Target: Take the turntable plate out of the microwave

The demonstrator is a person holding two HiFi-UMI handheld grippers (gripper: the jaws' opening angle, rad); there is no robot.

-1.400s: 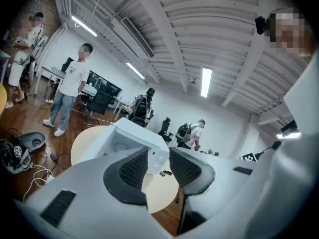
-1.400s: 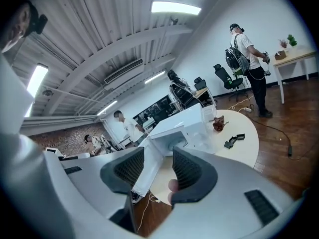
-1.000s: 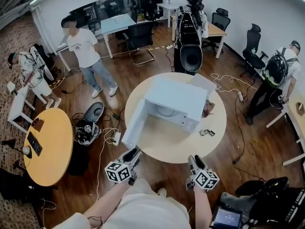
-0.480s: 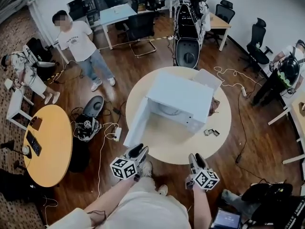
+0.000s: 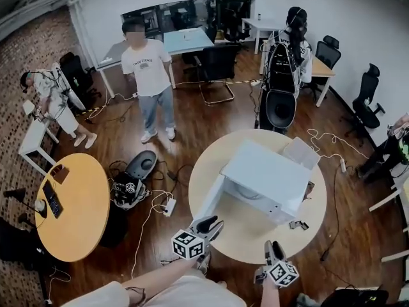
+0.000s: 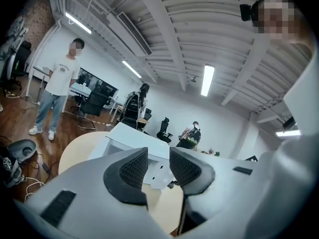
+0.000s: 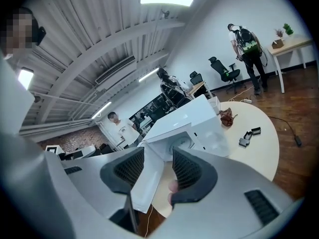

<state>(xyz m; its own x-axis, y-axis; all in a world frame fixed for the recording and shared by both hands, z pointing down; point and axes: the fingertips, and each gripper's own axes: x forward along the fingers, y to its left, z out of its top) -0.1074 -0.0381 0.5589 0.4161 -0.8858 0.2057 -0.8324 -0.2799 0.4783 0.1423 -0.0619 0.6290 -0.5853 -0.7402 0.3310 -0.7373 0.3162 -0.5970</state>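
Observation:
A white microwave (image 5: 268,174) stands on a round beige table (image 5: 239,235) with its door (image 5: 209,200) swung open to the left. The glass turntable plate (image 5: 246,192) lies inside the cavity, partly hidden by the top; it shows too in the right gripper view (image 7: 183,142). My left gripper (image 5: 214,224) is open at the table's near edge, just short of the open door, nothing between its pads. My right gripper (image 5: 273,247) is open too, empty, at the near edge in front of the microwave (image 7: 192,116). The left gripper view looks over the microwave (image 6: 134,136).
Small black parts (image 5: 298,224) and a dark reddish thing (image 5: 309,190) lie on the table right of the microwave; a white box (image 5: 300,152) sits behind it. On the floor left are a power strip (image 5: 169,204), cables and a black bag (image 5: 128,189). Several people stand around.
Both grippers have come forward to the table's near edge, the left one now close to the open door. Jaws unchanged. The view has swung, so the table sits further right.

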